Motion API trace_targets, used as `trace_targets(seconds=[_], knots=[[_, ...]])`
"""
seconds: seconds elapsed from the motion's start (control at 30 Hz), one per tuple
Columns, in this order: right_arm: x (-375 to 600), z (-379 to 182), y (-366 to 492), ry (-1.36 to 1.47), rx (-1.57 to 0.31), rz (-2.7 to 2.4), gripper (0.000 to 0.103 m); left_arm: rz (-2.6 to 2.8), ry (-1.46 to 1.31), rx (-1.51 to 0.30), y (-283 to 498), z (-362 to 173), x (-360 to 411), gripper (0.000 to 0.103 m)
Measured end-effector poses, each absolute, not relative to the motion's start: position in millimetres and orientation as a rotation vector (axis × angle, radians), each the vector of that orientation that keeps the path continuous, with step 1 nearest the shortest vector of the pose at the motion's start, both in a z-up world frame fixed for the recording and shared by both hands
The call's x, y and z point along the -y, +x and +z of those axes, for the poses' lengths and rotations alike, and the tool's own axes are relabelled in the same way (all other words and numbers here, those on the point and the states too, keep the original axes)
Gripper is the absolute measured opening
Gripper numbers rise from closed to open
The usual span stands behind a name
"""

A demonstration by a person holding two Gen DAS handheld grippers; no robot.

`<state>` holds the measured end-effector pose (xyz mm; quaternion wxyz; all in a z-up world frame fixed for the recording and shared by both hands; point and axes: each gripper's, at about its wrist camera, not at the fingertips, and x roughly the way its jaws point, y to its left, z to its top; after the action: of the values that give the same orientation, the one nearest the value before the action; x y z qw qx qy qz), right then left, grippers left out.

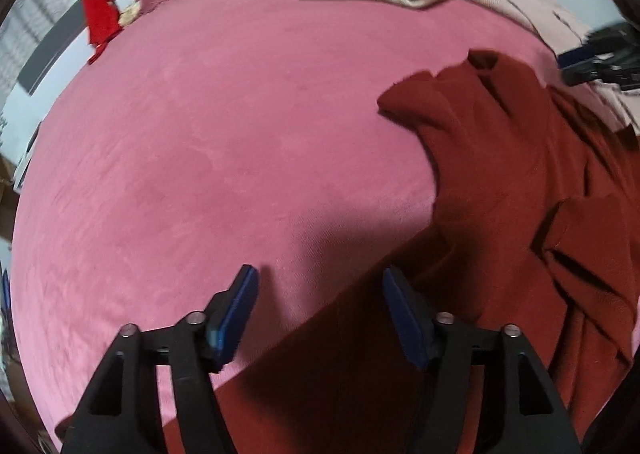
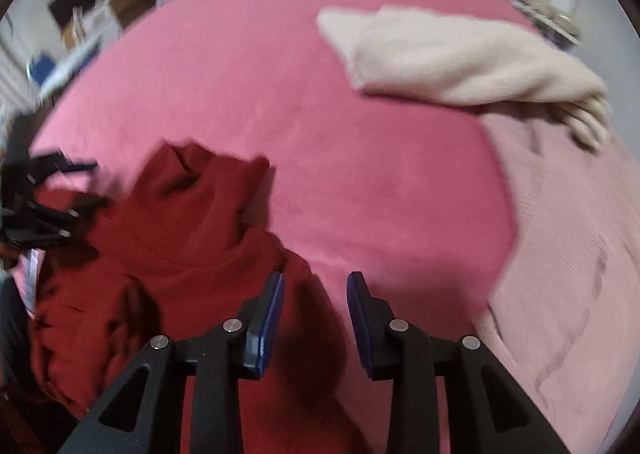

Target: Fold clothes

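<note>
Right now I am holding both tools low over the pink bed (image 1: 200,133), and neither is pinching anything. Going from the left: the left tool (image 1: 318,286) is standing with its jaws spread wide, blue pads apart, nothing between them. Under it the near edge of the dark red garment (image 1: 500,181) is running slantwise, so its left finger is hanging over bare bedspread and its right finger over red cloth. From this tool the bulk of the garment is lying off to the right, rumpled and creased, with a loose flap reaching up and away toward the far side of the bed.

Moving right, the right tool (image 2: 316,286) is also gaping, though more narrowly, and is likewise empty. From its camera the red garment (image 2: 168,238) is lying to the left and beneath, its right-hand edge passing just under the left finger, while the right finger is hovering over pink bedspread.

So I am judging the garment to be sitting between the two tools, its heap closer to my body than to the bed's middle, each tool near one border.

Farther off to the right, a cream sweater (image 2: 448,57) is lying on the bed's far side, partly over a pale pink knit (image 2: 568,246), well apart from both tools.
</note>
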<state>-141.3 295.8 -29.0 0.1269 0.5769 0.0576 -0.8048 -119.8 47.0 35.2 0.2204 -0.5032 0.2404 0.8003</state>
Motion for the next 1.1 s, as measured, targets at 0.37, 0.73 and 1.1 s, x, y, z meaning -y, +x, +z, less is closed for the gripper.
trace_targets(seconds=[0.37, 0.73, 1.1], knots=[[-298, -63, -130, 1.784, -0.196, -2.233, 0.035, 2.259, -1.343, -0.641, -124, 19, -34, 0.103], [-304, -59, -110, 1.822, -0.095, -2.180, 0.037, 2.083, -1.238, -0.606, -108, 22, -17, 0.103], [-311, -58, -88, 1.692, -0.114, -2.162, 0.068, 1.966, -1.292, -0.518, -123, 32, -15, 0.103]])
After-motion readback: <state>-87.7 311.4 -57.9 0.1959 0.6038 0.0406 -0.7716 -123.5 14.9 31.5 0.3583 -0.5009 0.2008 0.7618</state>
